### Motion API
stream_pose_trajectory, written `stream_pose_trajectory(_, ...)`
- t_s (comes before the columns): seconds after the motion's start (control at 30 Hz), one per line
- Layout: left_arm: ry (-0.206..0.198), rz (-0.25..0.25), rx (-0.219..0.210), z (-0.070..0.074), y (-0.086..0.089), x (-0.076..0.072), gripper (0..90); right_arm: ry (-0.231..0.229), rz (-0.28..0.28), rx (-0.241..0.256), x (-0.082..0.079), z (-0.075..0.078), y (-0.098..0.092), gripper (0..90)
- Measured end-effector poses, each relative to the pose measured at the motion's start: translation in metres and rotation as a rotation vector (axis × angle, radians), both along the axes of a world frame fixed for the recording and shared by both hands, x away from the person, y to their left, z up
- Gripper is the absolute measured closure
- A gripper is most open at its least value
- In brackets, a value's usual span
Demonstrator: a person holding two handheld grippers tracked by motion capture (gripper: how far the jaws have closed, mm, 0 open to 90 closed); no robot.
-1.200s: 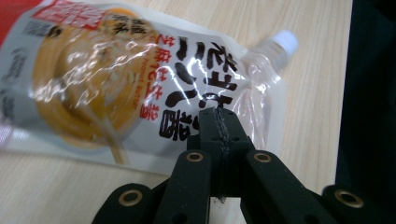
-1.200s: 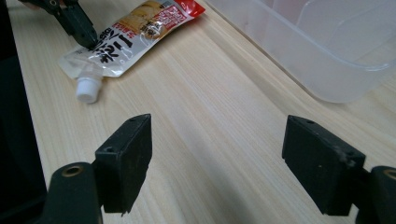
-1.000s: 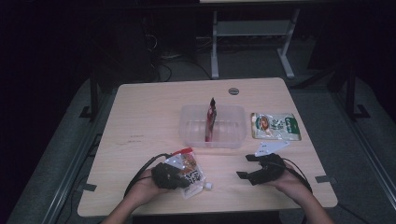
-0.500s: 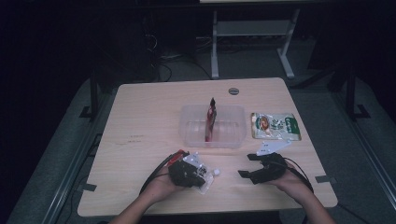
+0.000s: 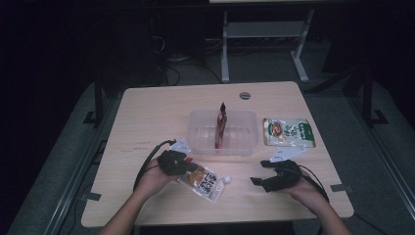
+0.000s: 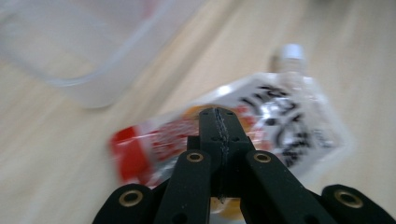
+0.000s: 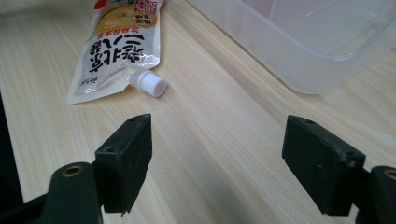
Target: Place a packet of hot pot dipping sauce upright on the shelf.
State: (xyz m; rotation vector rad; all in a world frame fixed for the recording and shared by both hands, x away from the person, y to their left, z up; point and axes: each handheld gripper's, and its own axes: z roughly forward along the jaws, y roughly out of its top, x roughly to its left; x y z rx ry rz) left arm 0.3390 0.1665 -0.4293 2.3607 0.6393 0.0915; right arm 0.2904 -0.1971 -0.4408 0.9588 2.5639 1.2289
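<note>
A white spout pouch point(image 5: 204, 181) with black lettering and an orange-red end lies at the front of the table, its white cap point(image 5: 226, 180) pointing right. My left gripper point(image 5: 182, 169) is shut on the pouch's orange-red end; in the left gripper view the jaws meet on the pouch point(image 6: 285, 107), with the gripper point(image 6: 217, 122) closed. My right gripper point(image 5: 258, 172) rests to the right, open, nothing between its fingers. In the right gripper view, that gripper point(image 7: 217, 135) faces the pouch point(image 7: 119, 51) and its cap point(image 7: 152, 85) over bare wood.
A clear plastic container point(image 5: 244, 142) stands mid-table with a red packet point(image 5: 221, 122) upright inside; its wall point(image 7: 303, 42) is close to the right gripper. A green and white packet point(image 5: 288, 132) lies flat at the right. A round grommet point(image 5: 244, 95) sits near the far edge.
The left gripper has pulled back toward the far left with the pouch, which was tipped up half a second ago and now lies flat. The right gripper has hardly moved.
</note>
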Motion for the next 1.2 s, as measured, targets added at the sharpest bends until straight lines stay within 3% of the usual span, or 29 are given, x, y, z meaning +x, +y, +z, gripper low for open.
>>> stream_pose_trajectory(0.13,-0.011,0.038,0.036,-0.008,0.007,0.009,90.0,0.001,-0.005,-0.001,0.001,-0.001,0.000,24.0)
stream_pose_trajectory(0.2,-0.010,0.031,0.053,-0.012,0.010,0.011,90.0,0.004,-0.007,0.000,0.001,-0.002,-0.001,24.0)
stream_pose_trajectory(0.23,0.003,0.047,0.030,-0.014,0.010,0.010,90.0,0.005,-0.009,0.000,0.001,-0.002,-0.001,24.0)
stream_pose_trajectory(0.43,0.013,0.030,0.059,-0.015,0.009,0.010,90.0,-0.001,-0.011,-0.007,0.003,-0.004,-0.001,24.0)
stream_pose_trajectory(0.6,0.036,0.028,0.061,-0.015,0.014,0.004,90.0,0.002,-0.014,-0.005,0.003,-0.004,-0.001,24.0)
stream_pose_trajectory(0.63,0.045,0.041,0.045,-0.016,0.014,0.002,90.0,0.000,-0.013,-0.005,0.003,-0.005,-0.002,24.1)
stream_pose_trajectory(0.73,0.049,0.026,0.059,-0.016,0.018,0.000,90.0,0.006,-0.020,-0.001,0.003,-0.005,-0.002,24.0)
stream_pose_trajectory(0.77,0.057,0.044,0.041,-0.017,0.017,-0.002,90.0,0.007,-0.019,0.003,0.004,-0.005,-0.002,24.1)
stream_pose_trajectory(0.8,0.058,0.031,0.056,-0.016,0.019,-0.002,90.0,0.012,-0.024,0.011,0.004,-0.005,-0.003,24.1)
stream_pose_trajectory(0.93,0.084,0.052,0.044,-0.016,0.019,-0.011,90.0,0.039,-0.031,0.034,0.006,-0.003,-0.006,24.1)
stream_pose_trajectory(1.03,0.086,0.044,0.065,-0.015,0.017,-0.020,90.0,0.057,-0.028,0.036,0.006,-0.002,-0.007,24.1)
stream_pose_trajectory(1.2,0.085,0.037,0.061,-0.016,0.017,-0.028,90.0,0.087,-0.013,0.041,0.007,-0.002,-0.005,22.5)
